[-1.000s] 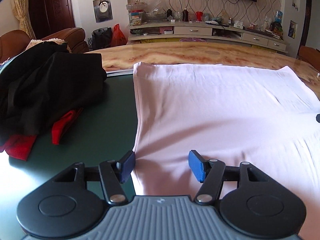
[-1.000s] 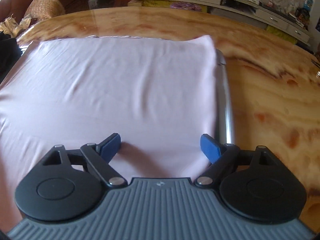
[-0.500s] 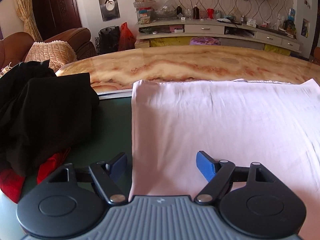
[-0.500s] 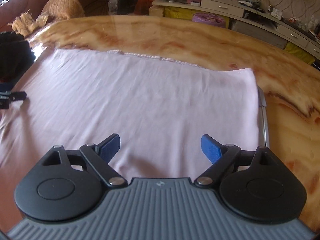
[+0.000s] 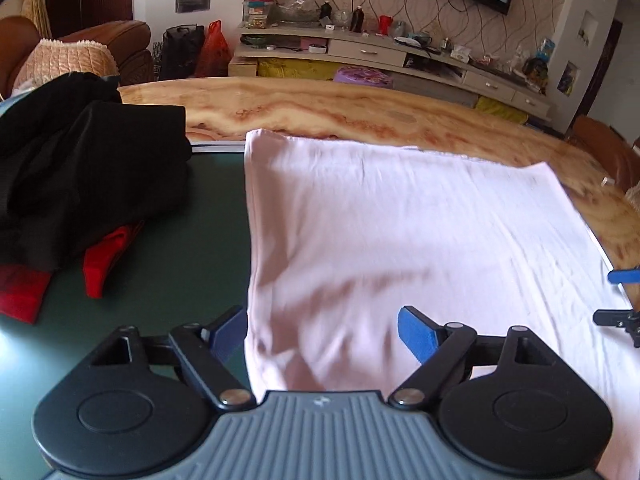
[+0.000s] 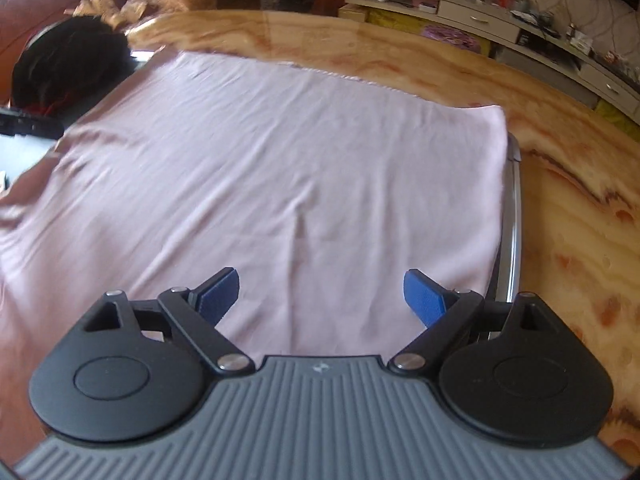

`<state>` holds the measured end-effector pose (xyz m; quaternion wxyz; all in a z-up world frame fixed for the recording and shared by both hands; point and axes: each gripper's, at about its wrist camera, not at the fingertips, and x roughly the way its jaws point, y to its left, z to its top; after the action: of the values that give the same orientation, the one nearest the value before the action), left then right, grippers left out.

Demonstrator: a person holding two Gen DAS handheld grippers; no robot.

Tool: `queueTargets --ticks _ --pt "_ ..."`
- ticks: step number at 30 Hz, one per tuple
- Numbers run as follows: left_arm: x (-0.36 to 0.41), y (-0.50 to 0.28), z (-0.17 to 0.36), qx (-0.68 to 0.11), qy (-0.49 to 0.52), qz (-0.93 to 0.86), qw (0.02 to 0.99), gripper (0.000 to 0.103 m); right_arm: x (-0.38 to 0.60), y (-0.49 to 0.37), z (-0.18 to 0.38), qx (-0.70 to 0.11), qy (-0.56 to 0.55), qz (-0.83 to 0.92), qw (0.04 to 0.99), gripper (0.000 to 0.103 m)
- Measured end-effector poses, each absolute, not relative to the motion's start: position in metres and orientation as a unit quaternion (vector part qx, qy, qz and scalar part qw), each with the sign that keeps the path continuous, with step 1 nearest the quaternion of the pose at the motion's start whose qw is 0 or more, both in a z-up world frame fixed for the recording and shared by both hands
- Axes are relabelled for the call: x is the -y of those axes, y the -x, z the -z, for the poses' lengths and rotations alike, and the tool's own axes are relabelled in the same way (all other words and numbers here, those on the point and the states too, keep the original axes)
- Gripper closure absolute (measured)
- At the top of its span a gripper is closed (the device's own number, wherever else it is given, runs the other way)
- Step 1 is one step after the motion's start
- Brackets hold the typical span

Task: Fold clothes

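The pale pink folded cotton garment is seen lying flat on the dark green mat, which sits on the glossy amber marble-patterned table; the garment's right edge runs just beside the mat's chrome rim. The left gripper is held over the garment's near left edge, its blue-padded jaws spread wide with nothing pressed between them; the left pad lies over the green mat and the right pad over the cloth. Against the frame a second ago, the jaws are noted to have just been opening, and no cloth is held in them. The right gripper is likewise wide apart and empty above the near right part of the garment, its gap looking the same as a second ago. Compared with the earlier left wrist view, more of the table's far side and the cluttered white wall shelf is now framed, and the garment's far edge is seen lower in the picture. In the right wrist view the garment's far right corner is now seen further right and lower than before. The heap of black cloth with red pieces is recorded on the mat to the left, apart from the pink garment and lying as it lay earlier. The right gripper's blue tip is visible at the right edge of the left wrist view.
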<state>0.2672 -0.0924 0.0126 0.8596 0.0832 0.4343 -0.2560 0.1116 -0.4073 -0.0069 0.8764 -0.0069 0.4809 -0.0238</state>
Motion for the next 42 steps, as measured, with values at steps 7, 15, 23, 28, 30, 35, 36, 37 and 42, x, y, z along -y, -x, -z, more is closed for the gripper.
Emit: queueTargets --ticks 7,15,23,28,30,35,36,37,42 --pt "0.068 -0.250 0.011 -0.427 -0.137 0.185 0.874 0.014 0.435 -0.083 0.015 -0.496 -0.033 0.070 0.865 0.006" --pt "0.040 -0.242 -0.015 -0.426 -0.125 0.148 0.884 0.016 0.453 -0.038 -0.034 -0.424 -0.087 0.116 0.894 0.006" --pt "0.046 -0.181 -0.030 -0.429 -0.130 0.182 0.875 0.015 0.418 0.010 -0.045 -0.450 -0.058 0.085 0.887 0.006" --pt "0.032 -0.142 -0.039 -0.428 -0.089 0.197 0.877 0.015 0.406 0.055 -0.034 -0.457 -0.092 0.084 0.881 0.006" --pt "0.023 -0.122 -0.044 -0.421 -0.078 0.198 0.882 0.015 0.397 0.074 -0.031 -0.455 -0.101 0.090 0.880 0.006" --pt "0.012 -0.063 -0.041 -0.421 -0.059 0.212 0.880 0.013 0.344 0.110 -0.022 -0.441 -0.088 0.078 0.890 0.006" --pt "0.014 -0.052 -0.038 -0.418 -0.069 0.213 0.880 0.013 0.332 0.112 -0.018 -0.442 -0.073 0.071 0.891 0.006" --pt "0.016 -0.043 -0.035 -0.415 -0.076 0.216 0.880 0.013 0.321 0.114 -0.015 -0.444 -0.066 0.057 0.892 0.006" --pt "0.015 -0.009 -0.024 -0.410 -0.091 0.237 0.876 0.013 0.302 0.122 -0.003 -0.456 -0.076 0.044 0.885 0.006"
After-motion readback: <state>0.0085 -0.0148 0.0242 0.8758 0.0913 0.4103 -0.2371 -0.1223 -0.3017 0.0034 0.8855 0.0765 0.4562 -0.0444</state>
